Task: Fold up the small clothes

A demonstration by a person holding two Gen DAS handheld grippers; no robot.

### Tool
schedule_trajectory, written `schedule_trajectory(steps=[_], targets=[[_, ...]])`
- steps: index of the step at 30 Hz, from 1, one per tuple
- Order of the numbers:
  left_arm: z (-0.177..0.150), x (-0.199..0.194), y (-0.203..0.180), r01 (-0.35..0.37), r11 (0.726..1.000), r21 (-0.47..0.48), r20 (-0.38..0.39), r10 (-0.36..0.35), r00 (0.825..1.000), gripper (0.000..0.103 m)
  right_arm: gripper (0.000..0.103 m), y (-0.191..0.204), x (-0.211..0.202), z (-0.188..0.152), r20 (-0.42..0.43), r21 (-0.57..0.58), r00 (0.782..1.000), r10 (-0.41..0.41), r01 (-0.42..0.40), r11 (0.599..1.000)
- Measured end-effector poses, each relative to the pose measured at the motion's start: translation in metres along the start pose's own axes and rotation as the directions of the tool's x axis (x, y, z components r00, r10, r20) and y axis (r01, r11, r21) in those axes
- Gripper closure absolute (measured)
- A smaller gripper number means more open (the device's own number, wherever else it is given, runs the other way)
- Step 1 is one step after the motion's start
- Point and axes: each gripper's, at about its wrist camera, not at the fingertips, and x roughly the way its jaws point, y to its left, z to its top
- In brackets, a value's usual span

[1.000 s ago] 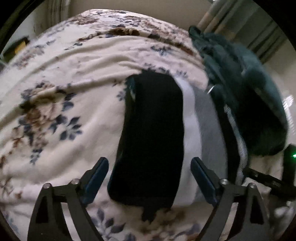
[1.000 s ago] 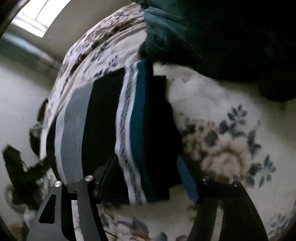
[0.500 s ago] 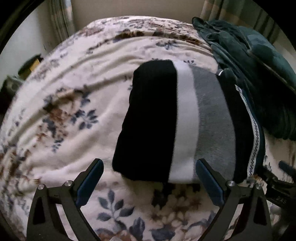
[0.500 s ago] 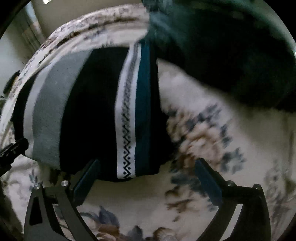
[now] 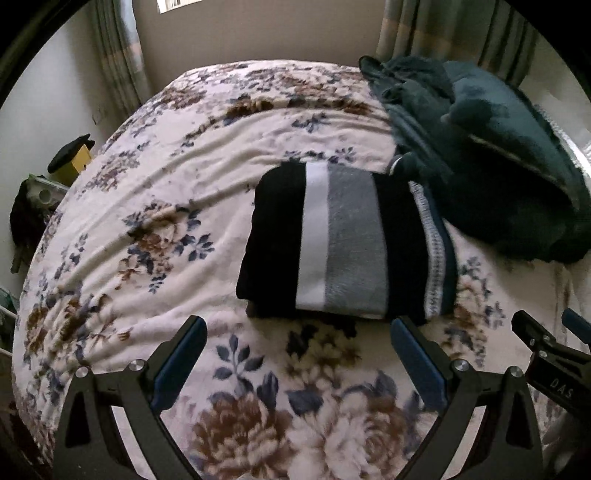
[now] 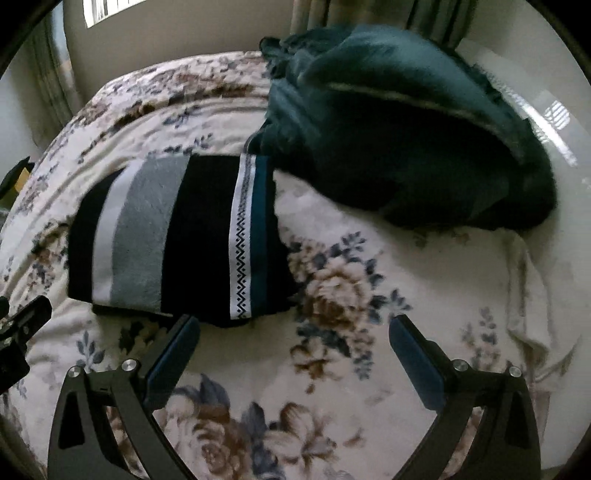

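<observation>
Lying folded on the floral blanket (image 5: 177, 192), the striped garment (image 5: 347, 240) forms a compact rectangle with bands of black, white, grey and teal. Its near edge sits just beyond the tips of the left gripper (image 5: 299, 347), whose jaws stand wide apart and hold nothing. The right gripper (image 6: 295, 343) is likewise spread wide and empty — its left finger lies just beside the garment's near edge, its right finger over bare blanket. A dark green pile of fabric (image 5: 487, 166) touches the garment's far right corner and fills that side of the bed. Open blanket extends to the left of the garment and toward the far edge — beyond it stand curtains (image 5: 118, 62) and a wall (image 5: 258, 29).
</observation>
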Motion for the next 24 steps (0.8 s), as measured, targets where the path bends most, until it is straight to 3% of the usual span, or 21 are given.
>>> schedule_trajectory(steps=[6, 12, 24], targets=[[-0.009, -0.071, -0.004, 0.018, 1.0, 0.002, 0.028, -0.018, 0.999, 0.001, 0.0, -0.016, -0.084, -0.007, 0.048, 0.027, 0.999, 0.003, -0.004, 1.0], [-0.026, -0.156, -0.014, 0.04, 0.999, 0.018, 0.057, -0.041, 0.998, 0.001, 0.0, -0.031, -0.194, -0.024, 0.133, 0.025, 0.991, 0.005, -0.008, 1.0], [-0.057, -0.309, -0.026, 0.022, 0.999, 0.029, 0.188, -0.027, 0.982, 0.001, 0.0, -0.064, -0.374, -0.067, 0.261, -0.001, 0.965, 0.035, -0.036, 0.999]])
